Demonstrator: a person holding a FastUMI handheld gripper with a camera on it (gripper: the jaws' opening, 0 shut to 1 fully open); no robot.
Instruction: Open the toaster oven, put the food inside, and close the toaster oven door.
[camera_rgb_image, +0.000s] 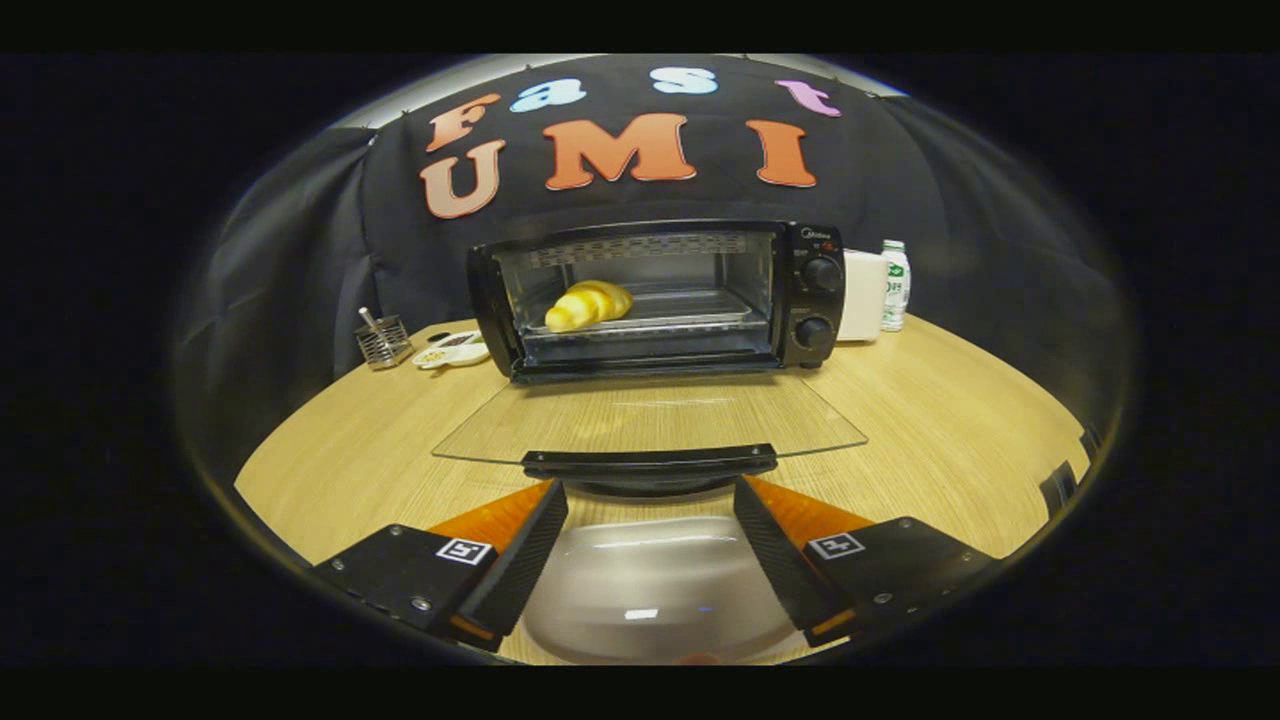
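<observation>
Your toaster oven (660, 300) sits at 12 o'clock from the fingers, a black boxy metal case on the pale wood-grain table (930, 430), well beyond the fingertips. Its glass door (650, 420) is dropped flat toward you, clear enough that the wood shows through it, and its black bar handle (648, 462) lies just ahead of the fingers. Inside, on a shiny metal tray (690, 312), rests the food: a golden, ridged croissant (588, 304), toward the cavity's left side. Two round black knobs (820, 302) stack on the oven's right panel (there is a small logo above them, too small to read).

Your gripper (648, 500) is spread wide, holding nothing: the two fingers have black ribbed inner pads, orange sides, and black mounts carrying square white markers. Between them, nearer to you, lies a smooth, white, domed plate or dish (645, 590).

At 10 o'clock from the oven's base stand a wire-mesh holder (384, 342) with a utensil and a small white dish (452, 352). At 2 o'clock, just beside the oven, sits a white box-like object (862, 295) and a white bottle (895, 285) with a green label, unreadable.
</observation>
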